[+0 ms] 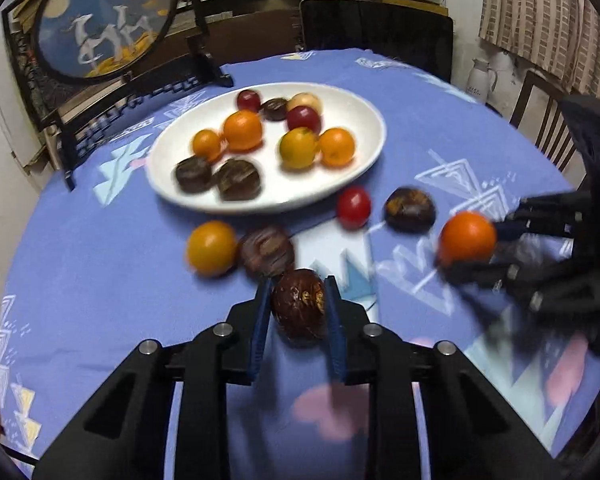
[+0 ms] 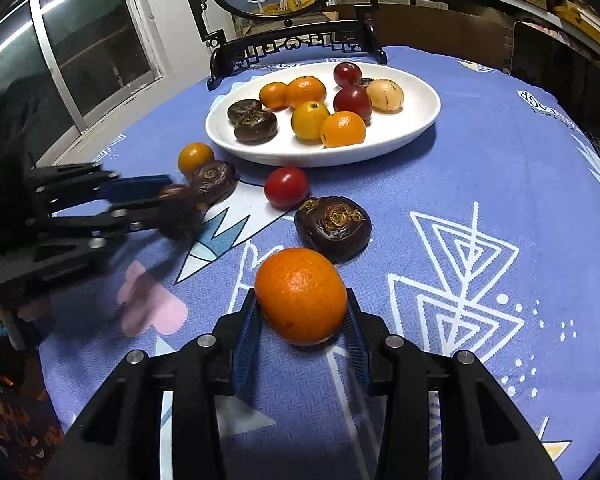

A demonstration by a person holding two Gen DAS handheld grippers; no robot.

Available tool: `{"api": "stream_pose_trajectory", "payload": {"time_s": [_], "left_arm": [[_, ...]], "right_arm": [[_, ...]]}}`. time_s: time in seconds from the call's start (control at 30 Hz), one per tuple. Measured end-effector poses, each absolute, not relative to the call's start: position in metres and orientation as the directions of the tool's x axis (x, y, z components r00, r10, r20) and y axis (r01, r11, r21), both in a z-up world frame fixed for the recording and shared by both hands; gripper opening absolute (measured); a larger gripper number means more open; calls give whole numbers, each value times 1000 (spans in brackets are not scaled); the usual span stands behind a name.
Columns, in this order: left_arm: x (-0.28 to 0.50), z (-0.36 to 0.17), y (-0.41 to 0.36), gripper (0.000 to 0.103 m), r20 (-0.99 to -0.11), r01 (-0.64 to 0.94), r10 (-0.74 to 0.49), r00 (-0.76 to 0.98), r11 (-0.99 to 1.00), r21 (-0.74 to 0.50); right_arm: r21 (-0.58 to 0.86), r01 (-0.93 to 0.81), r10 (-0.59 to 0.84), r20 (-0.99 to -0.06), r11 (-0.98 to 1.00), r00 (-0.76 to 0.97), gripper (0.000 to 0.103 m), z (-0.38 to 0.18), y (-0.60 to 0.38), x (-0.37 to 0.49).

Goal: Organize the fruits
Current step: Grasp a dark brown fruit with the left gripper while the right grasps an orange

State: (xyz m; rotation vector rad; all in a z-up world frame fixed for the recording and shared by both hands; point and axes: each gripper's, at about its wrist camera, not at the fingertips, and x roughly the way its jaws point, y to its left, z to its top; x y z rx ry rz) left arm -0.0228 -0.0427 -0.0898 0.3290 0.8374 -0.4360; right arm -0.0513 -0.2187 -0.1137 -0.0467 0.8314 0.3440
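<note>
My left gripper (image 1: 298, 285) is shut on a dark brown water chestnut (image 1: 300, 308), its blue pads pressing both sides just above the blue tablecloth. My right gripper (image 2: 302, 294) is shut on an orange (image 2: 300, 296); in the left wrist view this orange (image 1: 466, 236) shows at the right. On the cloth lie a red tomato (image 1: 353, 207), two more chestnuts (image 1: 409, 210) (image 1: 266, 250) and a yellow-orange fruit (image 1: 211, 247). Behind them a white oval plate (image 1: 360, 168) holds several oranges, tomatoes and chestnuts.
A round painted screen on a black stand (image 1: 104, 20) sits at the table's far edge, close to the plate. A dark chair back (image 1: 376, 32) stands beyond the table, a white jug (image 1: 480, 80) and a wooden chair (image 1: 540, 120) to the right. The round table's edge curves near.
</note>
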Motion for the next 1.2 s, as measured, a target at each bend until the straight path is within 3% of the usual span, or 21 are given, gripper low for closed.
{"api": "stream_pose_trajectory", "payload": {"time_s": [0.1, 0.17, 0.2, 0.23, 0.6, 0.73, 0.87, 0.93, 1.2], "left_arm": [[-22, -96, -27, 28, -783, 466, -204, 588, 877, 121], [-21, -95, -21, 36, -777, 449, -200, 596, 886, 116], [-20, -96, -21, 61, -780, 443, -198, 593, 890, 110], [-18, -97, -21, 75, -776, 426, -195, 599, 899, 103], [-9, -106, -36, 72, -780, 456, -226, 584, 886, 85], [-10, -105, -33, 63, -776, 452, -224, 589, 888, 86], [-12, -105, -32, 51, -773, 442, -202, 601, 890, 111], [-12, -103, -30, 37, -772, 438, -197, 605, 891, 116], [-17, -101, -24, 31, -767, 433, -204, 609, 895, 105]], "right_arm": [[88, -321, 278, -738, 943, 615, 42, -115, -217, -49], [78, -322, 271, -740, 944, 616, 43, -115, -215, -49], [74, -322, 269, -740, 944, 616, 43, -115, -214, -49], [71, -323, 267, -741, 944, 617, 43, -115, -214, -49], [60, -303, 246, -739, 951, 628, 55, -114, -211, -45], [60, -302, 248, -732, 951, 635, 54, -113, -212, -47], [72, -299, 254, -733, 951, 631, 45, -114, -213, -49], [61, -302, 248, -733, 951, 634, 44, -114, -211, -50], [41, -297, 231, -733, 954, 640, 43, -113, -208, -52]]}}
